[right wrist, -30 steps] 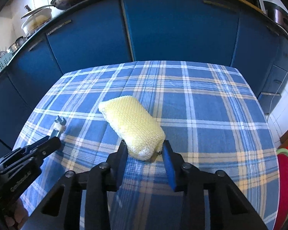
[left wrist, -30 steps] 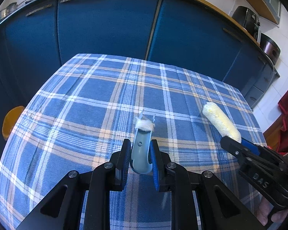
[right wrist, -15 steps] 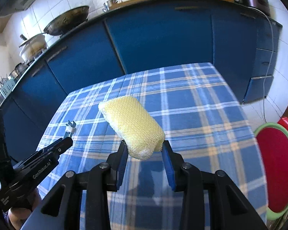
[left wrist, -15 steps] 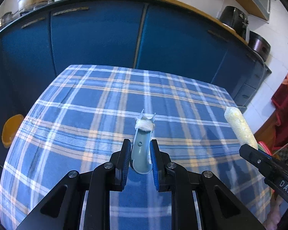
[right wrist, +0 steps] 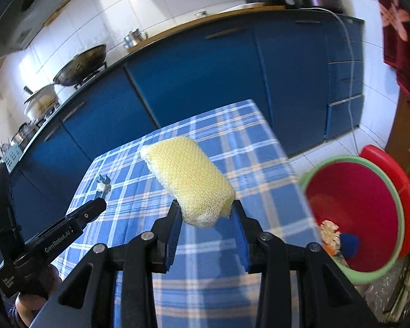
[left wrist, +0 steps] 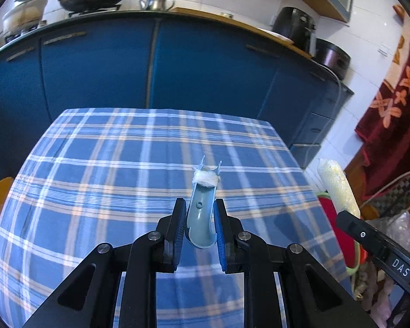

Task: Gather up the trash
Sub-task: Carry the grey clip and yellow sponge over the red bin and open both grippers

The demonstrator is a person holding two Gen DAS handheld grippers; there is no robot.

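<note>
Right gripper (right wrist: 206,213): clamped on yellow sponge (right wrist: 188,177), long axis pointing away up-left.
Left gripper (left wrist: 198,228): clamped on blue plastic piece (left wrist: 201,218) with white tuft.
Bin (right wrist: 396,218): lower right of sponge, nearer right gripper.
Change: bin had come into view; tablecloth (right wrist: 232,147) slid left.

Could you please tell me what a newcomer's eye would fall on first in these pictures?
A yellow sponge clamped in the right gripper, raised over the blue checked tablecloth. Beside the table, lower right, stands a red bucket holding scraps. The left gripper grips a small blue plastic piece tipped with white fluff.
</note>
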